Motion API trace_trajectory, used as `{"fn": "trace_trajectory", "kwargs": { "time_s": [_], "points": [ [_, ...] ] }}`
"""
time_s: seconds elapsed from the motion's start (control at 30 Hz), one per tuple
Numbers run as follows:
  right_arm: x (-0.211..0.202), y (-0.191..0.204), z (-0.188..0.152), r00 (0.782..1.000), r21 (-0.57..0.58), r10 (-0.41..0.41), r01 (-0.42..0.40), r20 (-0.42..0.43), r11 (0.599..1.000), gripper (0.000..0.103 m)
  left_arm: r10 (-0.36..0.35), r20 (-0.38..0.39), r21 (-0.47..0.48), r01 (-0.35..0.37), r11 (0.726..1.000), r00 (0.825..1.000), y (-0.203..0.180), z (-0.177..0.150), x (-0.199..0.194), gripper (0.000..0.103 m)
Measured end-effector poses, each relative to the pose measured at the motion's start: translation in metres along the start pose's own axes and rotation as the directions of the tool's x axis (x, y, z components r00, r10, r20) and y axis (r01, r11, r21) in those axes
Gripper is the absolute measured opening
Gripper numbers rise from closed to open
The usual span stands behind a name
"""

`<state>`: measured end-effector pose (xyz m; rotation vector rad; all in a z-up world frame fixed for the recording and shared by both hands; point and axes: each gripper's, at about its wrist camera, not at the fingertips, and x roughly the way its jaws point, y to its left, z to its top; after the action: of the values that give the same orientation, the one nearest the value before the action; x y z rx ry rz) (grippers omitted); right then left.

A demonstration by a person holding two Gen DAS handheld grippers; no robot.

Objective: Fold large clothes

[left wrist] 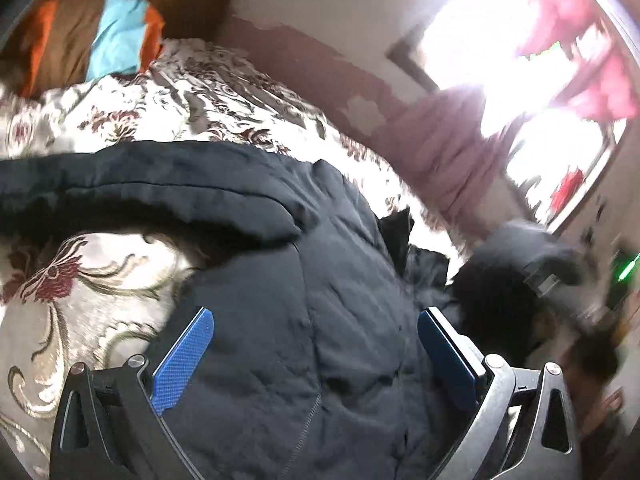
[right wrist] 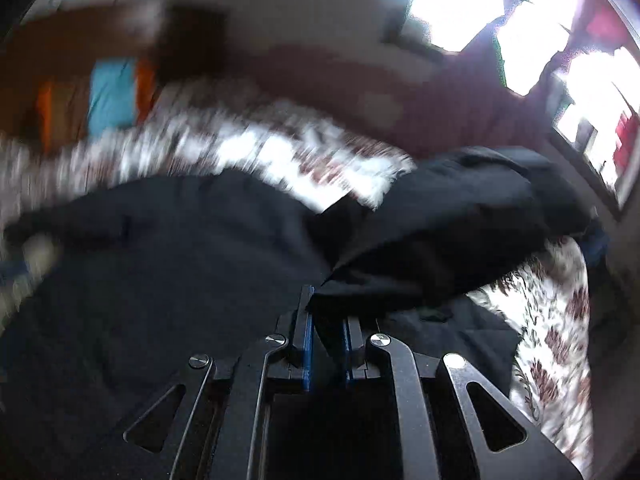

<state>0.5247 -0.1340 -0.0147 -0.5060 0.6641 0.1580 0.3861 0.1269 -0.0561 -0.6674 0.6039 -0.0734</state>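
A large dark navy padded jacket (left wrist: pixel 280 280) lies spread on a bed with a floral cover (left wrist: pixel 180 92). My left gripper (left wrist: pixel 316 324) is open just above the jacket's body, its blue pads (left wrist: pixel 184 356) wide apart and empty. One sleeve (left wrist: pixel 140 188) stretches to the left. In the blurred right wrist view my right gripper (right wrist: pixel 326 320) is shut on a fold of the jacket (right wrist: pixel 440 216), which is lifted and drapes to the right over the rest of the jacket (right wrist: pixel 160 260).
A brown headboard with orange and turquoise cloth (left wrist: pixel 116 36) stands at the bed's far end. A bright window with pink curtains (left wrist: pixel 520 52) is at the right. A wall (left wrist: pixel 320 4) runs behind the bed. A dark blurred shape (left wrist: pixel 520 276) is at the right.
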Motion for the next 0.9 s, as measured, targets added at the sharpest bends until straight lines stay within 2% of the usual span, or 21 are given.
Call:
{"fn": "trace_trajectory", "kwargs": {
  "time_s": [0.07, 0.17, 0.23, 0.27, 0.3, 0.37, 0.47, 0.57, 0.63, 0.67, 0.73, 0.77, 0.8, 0.83, 0.9],
  "points": [
    [0.006, 0.034, -0.021, 0.999, -0.124, -0.008, 0.002, -0.047, 0.992, 0.010, -0.030, 0.020, -0.031, 0.031, 0.999, 0.999, 0.012, 0.004, -0.003, 0.102],
    [0.009, 0.058, -0.054, 0.997, -0.252, -0.008, -0.012, -0.078, 0.968, 0.011, -0.079, 0.027, -0.065, 0.080, 0.995, 0.997, 0.020, 0.006, 0.003, 0.102],
    [0.005, 0.070, -0.068, 0.994, -0.282, 0.006, -0.036, -0.106, 0.959, 0.013, -0.106, 0.026, -0.072, 0.108, 0.992, 0.994, 0.022, 0.006, 0.006, 0.102],
    [0.005, 0.074, -0.072, 0.992, -0.277, 0.023, -0.056, -0.121, 0.959, 0.022, -0.120, 0.025, -0.067, 0.122, 0.990, 0.992, 0.022, 0.005, 0.008, 0.102],
    [0.000, 0.072, -0.078, 0.990, -0.259, 0.042, -0.077, -0.136, 0.963, 0.038, -0.137, 0.022, -0.057, 0.138, 0.989, 0.990, 0.021, 0.004, 0.010, 0.102],
    [-0.013, 0.064, -0.089, 0.989, -0.215, 0.065, -0.093, -0.134, 0.972, 0.057, -0.164, 0.010, -0.038, 0.164, 0.986, 0.986, 0.018, 0.005, 0.017, 0.102],
    [-0.030, 0.049, -0.100, 0.989, -0.136, 0.067, -0.085, -0.134, 0.987, 0.057, -0.199, -0.018, -0.002, 0.199, 0.980, 0.980, 0.011, 0.007, 0.029, 0.102],
    [-0.053, 0.028, -0.118, 0.990, -0.043, 0.055, -0.061, -0.130, 0.997, 0.058, -0.181, -0.069, 0.052, 0.184, 0.981, 0.981, 0.000, 0.012, 0.049, 0.102],
    [-0.060, 0.017, -0.127, 0.989, 0.015, 0.053, -0.051, -0.139, 0.999, 0.058, -0.170, -0.048, 0.044, 0.172, 0.984, 0.984, -0.005, 0.017, 0.060, 0.102],
    [-0.064, 0.012, -0.128, 0.988, 0.028, 0.055, -0.052, -0.143, 0.998, 0.058, -0.174, -0.037, 0.011, 0.174, 0.985, 0.984, -0.009, 0.022, 0.068, 0.101],
    [-0.072, 0.005, -0.134, 0.988, 0.021, 0.042, -0.039, -0.149, 0.999, 0.058, -0.210, -0.030, -0.065, 0.208, 0.976, 0.977, -0.012, 0.030, 0.082, 0.091],
    [-0.079, 0.002, -0.137, 0.990, 0.007, 0.024, -0.023, -0.142, 1.000, 0.058, -0.253, -0.028, -0.091, 0.250, 0.964, 0.967, -0.015, 0.034, 0.090, 0.086],
    [-0.085, -0.003, -0.140, 0.992, -0.006, 0.001, -0.002, -0.129, 1.000, 0.058, -0.251, -0.038, -0.086, 0.247, 0.965, 0.967, -0.019, 0.036, 0.096, 0.077],
    [-0.088, -0.007, -0.141, 0.993, -0.010, -0.016, 0.015, -0.119, 1.000, 0.058, -0.208, -0.049, -0.073, 0.204, 0.976, 0.977, -0.022, 0.039, 0.103, 0.072],
    [-0.098, -0.016, -0.142, 0.995, 0.010, -0.040, 0.041, -0.095, 0.999, 0.058, -0.141, -0.068, -0.056, 0.137, 0.989, 0.988, -0.023, 0.040, 0.114, 0.040]
  ]
}}
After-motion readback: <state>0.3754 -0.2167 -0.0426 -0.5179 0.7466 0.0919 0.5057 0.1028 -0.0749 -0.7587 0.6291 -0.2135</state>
